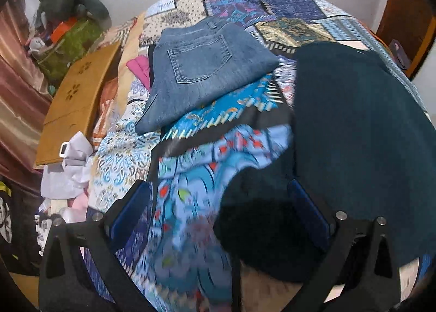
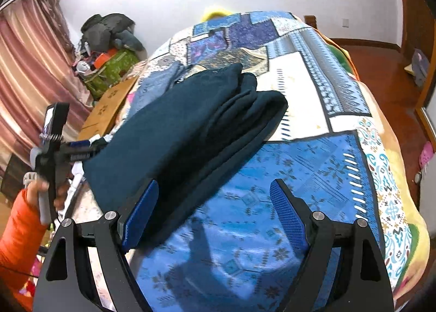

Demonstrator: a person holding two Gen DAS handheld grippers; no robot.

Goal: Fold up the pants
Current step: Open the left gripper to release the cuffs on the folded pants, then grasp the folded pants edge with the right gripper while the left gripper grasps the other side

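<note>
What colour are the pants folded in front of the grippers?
Dark teal pants, a plain navy-green with no pattern; the right wrist view shows them best.

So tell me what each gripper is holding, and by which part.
Nothing. Left gripper and right gripper are both open; the folded dark teal fleece pants lie free on the patchwork bedspread.

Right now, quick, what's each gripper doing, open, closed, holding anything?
Left gripper: open, nothing held; the dark teal pants lie partly between its fingers.
Right gripper: open, holding nothing, beside the pants' edge.
</note>
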